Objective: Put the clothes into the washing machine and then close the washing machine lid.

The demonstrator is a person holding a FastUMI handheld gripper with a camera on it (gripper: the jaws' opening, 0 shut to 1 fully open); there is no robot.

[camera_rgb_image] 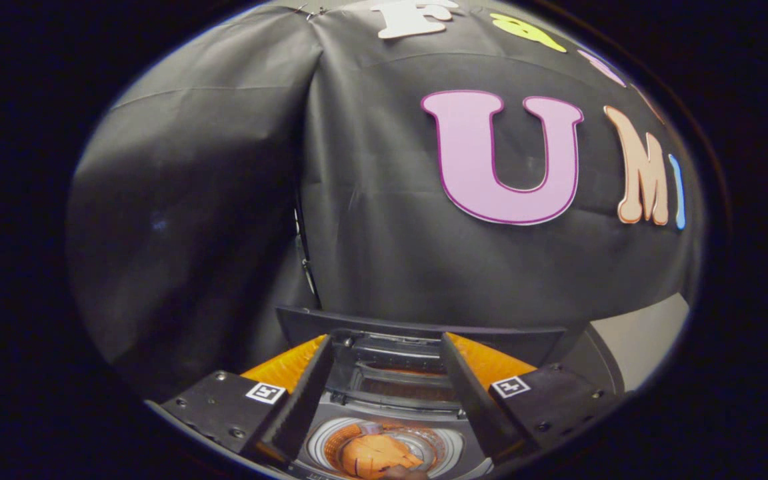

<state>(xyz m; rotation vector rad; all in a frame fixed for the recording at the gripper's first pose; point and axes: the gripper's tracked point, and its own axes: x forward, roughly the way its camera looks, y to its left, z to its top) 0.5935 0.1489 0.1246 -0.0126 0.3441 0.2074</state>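
Below, 1 garment [374, 455] in washer [384, 393]; gripper [384, 373] open.

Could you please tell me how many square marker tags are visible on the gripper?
2: one marker tag sits on the left finger's base, the other on the right finger's base. The open gripper hangs above the washing machine.

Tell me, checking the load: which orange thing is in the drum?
The crumpled cloth between the gripper's open fingers, ringed by the drum; the other orange parts are washer panels outside them.
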